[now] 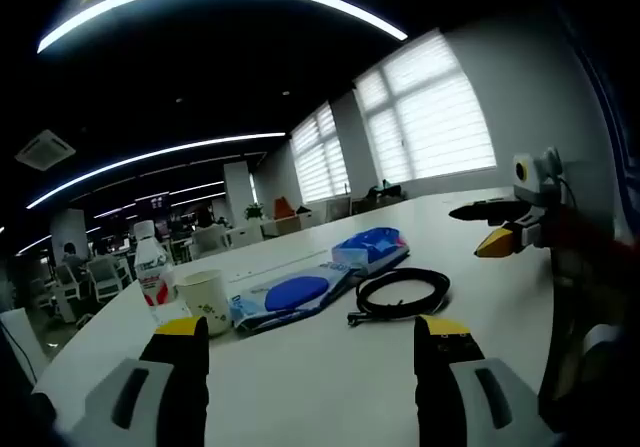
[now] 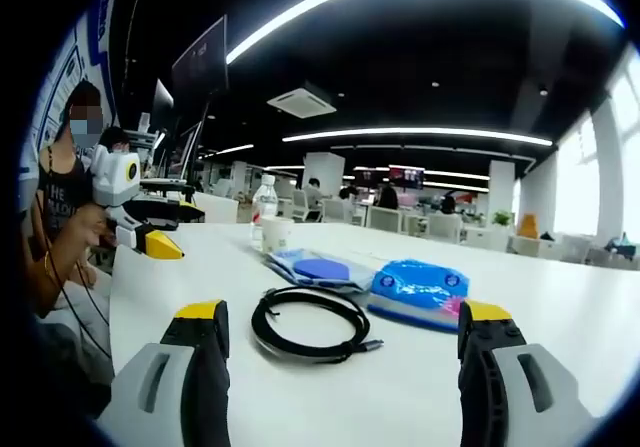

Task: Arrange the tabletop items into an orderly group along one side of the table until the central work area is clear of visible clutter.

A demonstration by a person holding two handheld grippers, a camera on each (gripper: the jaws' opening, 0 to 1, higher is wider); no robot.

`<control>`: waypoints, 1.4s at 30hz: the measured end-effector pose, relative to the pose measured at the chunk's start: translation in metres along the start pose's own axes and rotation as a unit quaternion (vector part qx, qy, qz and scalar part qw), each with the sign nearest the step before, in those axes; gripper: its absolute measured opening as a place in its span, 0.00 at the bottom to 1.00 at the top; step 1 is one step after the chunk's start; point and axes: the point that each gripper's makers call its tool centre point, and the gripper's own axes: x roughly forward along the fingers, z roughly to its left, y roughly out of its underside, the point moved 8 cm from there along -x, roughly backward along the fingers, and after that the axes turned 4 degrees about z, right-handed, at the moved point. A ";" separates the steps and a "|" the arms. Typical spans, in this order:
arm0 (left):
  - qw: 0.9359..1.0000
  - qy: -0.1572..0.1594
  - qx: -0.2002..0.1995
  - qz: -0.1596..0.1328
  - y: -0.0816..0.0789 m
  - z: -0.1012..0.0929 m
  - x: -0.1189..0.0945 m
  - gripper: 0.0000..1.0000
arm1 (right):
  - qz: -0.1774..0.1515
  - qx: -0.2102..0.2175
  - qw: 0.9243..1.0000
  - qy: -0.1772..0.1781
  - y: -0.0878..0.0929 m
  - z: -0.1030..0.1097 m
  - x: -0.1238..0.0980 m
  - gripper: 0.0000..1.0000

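On the white table (image 1: 330, 397) lie a coiled black cable (image 1: 400, 292), a flat packet with a dark blue disc (image 1: 290, 295) and a bright blue packet (image 1: 372, 247). A white cup (image 1: 205, 299) stands beside a red-labelled bottle (image 1: 152, 272) at the far left. My left gripper (image 1: 310, 342) is open and empty, short of the cable. The right gripper (image 1: 505, 232) hovers at the right edge. In the right gripper view, my right gripper (image 2: 344, 317) is open just before the cable (image 2: 310, 322). Beyond it are the disc packet (image 2: 320, 267), blue packet (image 2: 420, 287), cup (image 2: 277, 234) and bottle (image 2: 264, 202). The left gripper (image 2: 140, 229) is at the left.
A person (image 2: 60, 217) stands at the table's left edge in the right gripper view, holding the left gripper. Bare table surface (image 2: 580, 317) stretches to the right of the packets. Office desks and chairs (image 1: 95, 272) sit beyond the table, with blinded windows (image 1: 430, 117) on the far wall.
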 end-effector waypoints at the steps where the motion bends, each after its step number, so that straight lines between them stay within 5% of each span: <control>1: 1.000 0.000 -0.003 -0.002 0.000 -0.001 -0.001 0.84 | -0.001 0.001 1.000 -0.001 -0.001 0.001 -0.001 0.92; 5: 1.000 -0.024 -0.005 -0.004 0.003 -0.003 -0.006 0.84 | 0.015 -0.006 1.000 -0.006 0.003 0.005 -0.002 0.92; 17: 0.999 -0.026 -0.026 0.003 0.015 -0.006 -0.014 0.84 | 0.024 0.016 1.000 -0.005 0.016 0.008 -0.004 0.92; 25: 0.998 -0.019 -0.043 -0.030 0.013 -0.005 -0.021 0.85 | 0.008 0.031 0.999 0.011 0.013 0.006 -0.009 0.92; 42: 0.998 -0.033 -0.034 -0.036 0.007 0.007 -0.031 0.84 | -0.025 0.036 0.999 0.033 0.003 0.008 -0.027 0.91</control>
